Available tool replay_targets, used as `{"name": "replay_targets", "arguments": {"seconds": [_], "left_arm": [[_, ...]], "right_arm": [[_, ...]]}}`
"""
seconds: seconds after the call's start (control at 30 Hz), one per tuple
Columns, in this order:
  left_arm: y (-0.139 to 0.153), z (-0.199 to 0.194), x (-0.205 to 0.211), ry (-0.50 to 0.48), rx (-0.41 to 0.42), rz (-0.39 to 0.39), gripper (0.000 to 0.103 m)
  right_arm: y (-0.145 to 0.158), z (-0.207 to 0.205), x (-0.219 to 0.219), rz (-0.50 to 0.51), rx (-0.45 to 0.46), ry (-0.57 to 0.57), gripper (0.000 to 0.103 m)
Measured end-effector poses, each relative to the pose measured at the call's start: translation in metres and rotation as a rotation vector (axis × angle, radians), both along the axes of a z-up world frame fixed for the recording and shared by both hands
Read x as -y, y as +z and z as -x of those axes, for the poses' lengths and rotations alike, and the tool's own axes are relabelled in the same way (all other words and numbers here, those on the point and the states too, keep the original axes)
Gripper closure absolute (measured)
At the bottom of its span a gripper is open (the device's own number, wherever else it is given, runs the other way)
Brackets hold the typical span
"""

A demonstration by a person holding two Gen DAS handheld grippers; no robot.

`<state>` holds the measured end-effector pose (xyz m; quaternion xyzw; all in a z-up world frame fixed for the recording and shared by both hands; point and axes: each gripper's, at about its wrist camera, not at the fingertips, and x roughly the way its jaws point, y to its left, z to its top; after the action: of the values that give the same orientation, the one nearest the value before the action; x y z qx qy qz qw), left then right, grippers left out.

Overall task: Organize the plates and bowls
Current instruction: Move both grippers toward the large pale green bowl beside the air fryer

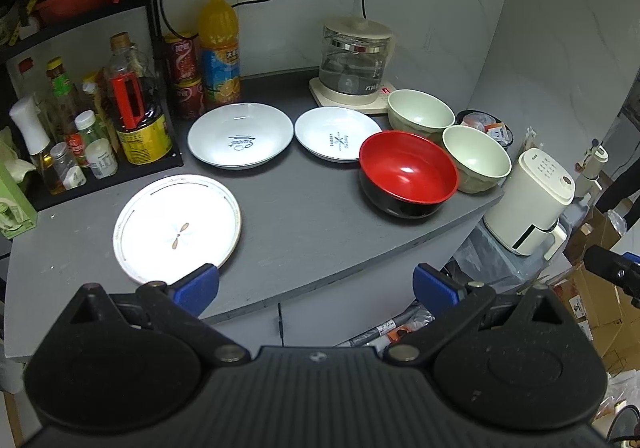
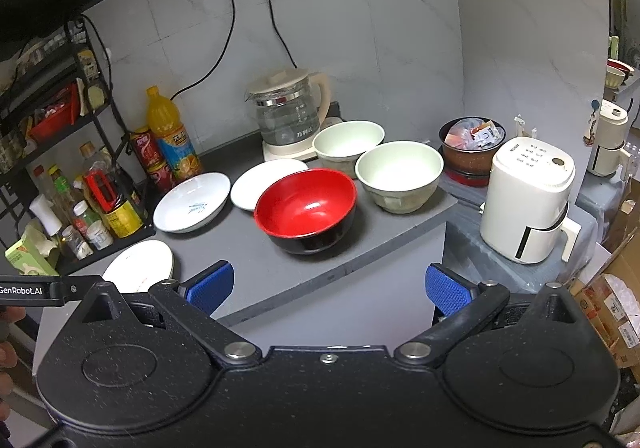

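The left gripper [image 1: 316, 286], its blue-padded fingers spread wide and holding nothing, hangs at the lower middle of its frame over the front edge of the grey counter [image 1: 312, 224]; the right gripper [image 2: 328, 288] is likewise spread and empty at the lower middle of its own view. Nothing has been stacked yet, so the step in hand looks like the first pick. The flat white plate with a small brown leaf motif [image 1: 178, 228] lies alone at lower left, its near rim just beside the left gripper's left pad. Above it, at centre frame, sit the two shallow white dishes with dark printed lettering [image 1: 241, 135] [image 1: 338, 133], side by side and nearly touching. To the right, the glossy bowl, red inside and black outside [image 1: 408, 173], stands against the nearer of the two pale green bowls [image 1: 477, 158], with the other pale green bowl [image 1: 420, 113] behind. To do this well, I would pinch a dish by its rim, one finger over and one under, lift it level, and nest like with like: dish in dish, green bowl in green bowl. All six vessels are empty. The glass kettle with a cream lid [image 1: 356, 56] holds clear water, and the small dark bowl [image 1: 486, 126] at right is full of packets.
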<state>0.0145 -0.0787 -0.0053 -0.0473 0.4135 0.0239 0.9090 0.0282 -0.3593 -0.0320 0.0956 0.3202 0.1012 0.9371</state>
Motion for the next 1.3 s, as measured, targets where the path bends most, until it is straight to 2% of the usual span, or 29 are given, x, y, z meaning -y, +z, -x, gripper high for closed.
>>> {"name": "replay_targets", "arguments": {"seconds": [0.23, 0.53, 0.67, 0.93, 1.3], "left_arm": [[-0.009, -0.031, 0.012, -0.025, -0.009, 0.019, 0.001], [-0.015, -0.097, 0.022, -0.057, -0.02, 0.072, 0.001], [-0.017, -0.131, 0.029, -0.078, -0.011, 0.063, 0.001], [-0.029, -0.194, 0.045, -0.151, -0.021, 0.042, 0.002], [-0.049, -0.281, 0.07, -0.281, -0.077, 0.099, 0.004]], "right_arm": [[-0.008, -0.023, 0.006, 0.011, -0.013, -0.01, 0.0], [-0.016, -0.073, 0.009, 0.008, -0.064, -0.011, 0.0], [-0.015, -0.097, 0.009, 0.054, -0.067, -0.053, 0.0], [-0.024, -0.151, 0.018, 0.03, -0.104, -0.121, 0.0], [-0.042, -0.209, 0.022, 0.033, -0.172, -0.22, 0.0]]}}
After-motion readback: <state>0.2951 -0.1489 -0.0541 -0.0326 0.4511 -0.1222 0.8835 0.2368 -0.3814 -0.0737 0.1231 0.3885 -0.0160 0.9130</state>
